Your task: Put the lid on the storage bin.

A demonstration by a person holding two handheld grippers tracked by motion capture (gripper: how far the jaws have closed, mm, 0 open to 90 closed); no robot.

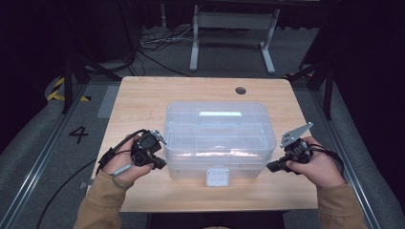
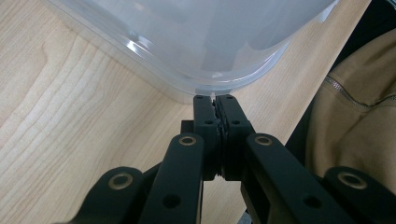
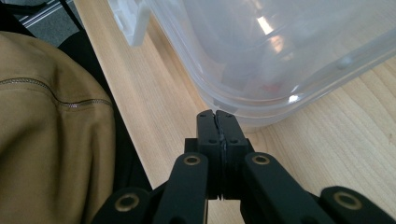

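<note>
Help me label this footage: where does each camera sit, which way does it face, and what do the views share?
High view: above the person's side, looking forward and down on the wooden table and clear plastic box; both forearms, the left tool and the right tool show.
Left gripper view: rides the left tool, looking along its shut jaws at the box's corner; a tan sleeve shows.
Right gripper view: rides the right tool, jaws shut, facing the box; tan sleeve.
Shared: box and table.

Left gripper [image 2: 215, 99] jaws closed w/ nothing between, tips right at the clear box [image 2: 196, 42] corner. Box sits on wood table [image 2: 70, 116]; tan sleeve [image 2: 359, 107] at right.
</note>
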